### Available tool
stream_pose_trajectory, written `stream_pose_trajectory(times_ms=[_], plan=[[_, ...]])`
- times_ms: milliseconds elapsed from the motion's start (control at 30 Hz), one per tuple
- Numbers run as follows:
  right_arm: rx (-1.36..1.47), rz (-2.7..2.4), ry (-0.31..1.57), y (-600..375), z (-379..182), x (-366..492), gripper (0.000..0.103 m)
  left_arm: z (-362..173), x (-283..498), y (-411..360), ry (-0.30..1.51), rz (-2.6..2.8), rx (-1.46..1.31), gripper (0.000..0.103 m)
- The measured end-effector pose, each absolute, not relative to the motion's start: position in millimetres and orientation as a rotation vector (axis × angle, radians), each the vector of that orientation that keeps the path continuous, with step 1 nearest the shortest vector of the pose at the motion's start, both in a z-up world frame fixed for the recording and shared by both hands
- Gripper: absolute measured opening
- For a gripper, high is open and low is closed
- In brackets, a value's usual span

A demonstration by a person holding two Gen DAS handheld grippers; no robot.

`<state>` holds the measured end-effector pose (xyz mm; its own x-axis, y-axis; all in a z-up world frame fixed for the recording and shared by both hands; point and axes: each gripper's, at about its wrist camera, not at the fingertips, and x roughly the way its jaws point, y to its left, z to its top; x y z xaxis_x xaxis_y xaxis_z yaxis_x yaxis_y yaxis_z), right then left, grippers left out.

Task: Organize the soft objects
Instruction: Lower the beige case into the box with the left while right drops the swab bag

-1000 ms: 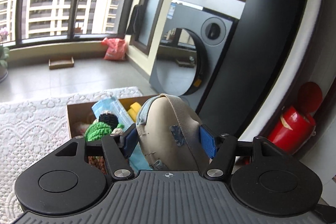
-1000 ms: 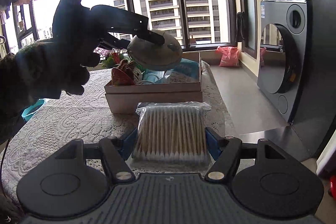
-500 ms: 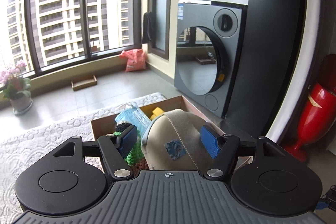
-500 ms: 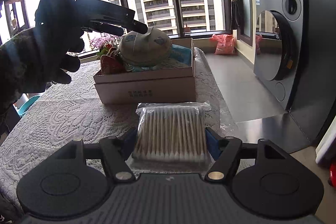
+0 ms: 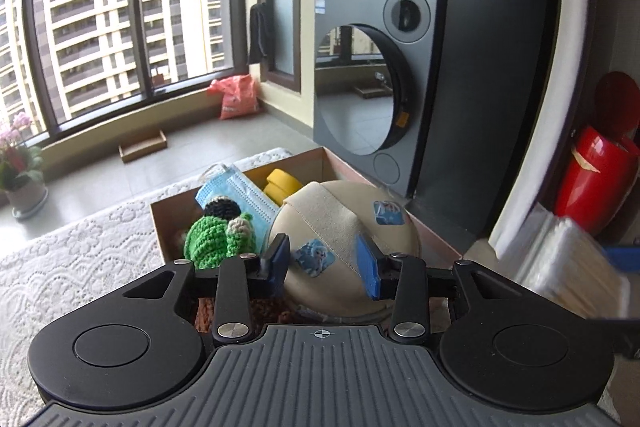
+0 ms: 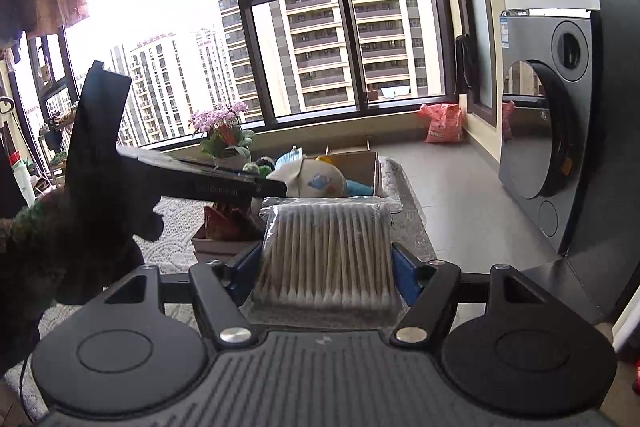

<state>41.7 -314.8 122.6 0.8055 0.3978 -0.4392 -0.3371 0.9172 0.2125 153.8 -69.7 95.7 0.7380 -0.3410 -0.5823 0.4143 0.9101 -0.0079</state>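
Note:
My left gripper [image 5: 323,263] has its blue pads on either side of a beige padded cap [image 5: 344,227] with small cartoon stickers. The cap rests in an open cardboard box [image 5: 158,223], and the jaws look slightly parted around it. The box also holds a green crocheted toy [image 5: 212,241], a blue face mask [image 5: 240,191] and a yellow item [image 5: 282,183]. My right gripper [image 6: 326,269] is shut on a clear pack of cotton swabs [image 6: 326,251], held above the table near the box [image 6: 362,163]. The pack also shows in the left wrist view [image 5: 572,275].
The box stands on a white lace tablecloth [image 5: 72,259] near the table's right edge. A grey washing machine [image 5: 376,67] and a red vase [image 5: 596,179] stand to the right. A potted pink orchid [image 6: 224,131] sits by the window.
My left gripper lowered the beige cap into the box and its jaws have eased around it. My right gripper carried the swab pack up and closer to the box.

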Motion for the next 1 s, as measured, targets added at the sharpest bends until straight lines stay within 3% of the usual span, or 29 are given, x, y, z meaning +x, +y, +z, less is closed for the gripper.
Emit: stream_pose_trajectory(times_ms=[133,200,267,467,567,667,700,800,1000], plan=[[0.215,0.404,0.519,-320.3,163.3,115.6,0.068,92.2,153.1,-60.9,0.599,-0.428,0.087,0.044],[0.278,0.429,0.585,-313.2,170.7,162.5,0.068,89.8,153.5,-54.7,0.598,-0.435,0.063,0.051],[0.320,0.442,0.657,-300.3,167.3,204.9,0.068,86.5,151.8,-41.7,0.601,-0.447,0.013,0.051],[0.352,0.441,0.868,-265.6,121.6,291.6,0.071,84.7,149.8,-26.2,0.574,-0.453,-0.022,0.041],[0.377,0.452,0.815,-271.5,121.7,288.9,0.085,83.3,148.8,-22.3,0.557,-0.460,-0.029,0.038],[0.372,0.439,0.744,-274.3,125.7,284.1,0.084,81.4,147.7,-19.5,0.548,-0.466,-0.045,0.037],[0.361,0.449,0.749,-272.2,124.2,285.9,0.081,81.3,147.2,-19.0,0.546,-0.466,-0.049,0.036],[0.367,0.501,0.857,-263.9,104.3,300.1,0.050,79.2,143.0,-12.3,0.537,-0.466,-0.064,0.031],[0.416,0.480,0.895,-243.9,73.5,305.3,0.045,80.9,144.5,-0.6,0.535,-0.429,-0.056,0.028]])
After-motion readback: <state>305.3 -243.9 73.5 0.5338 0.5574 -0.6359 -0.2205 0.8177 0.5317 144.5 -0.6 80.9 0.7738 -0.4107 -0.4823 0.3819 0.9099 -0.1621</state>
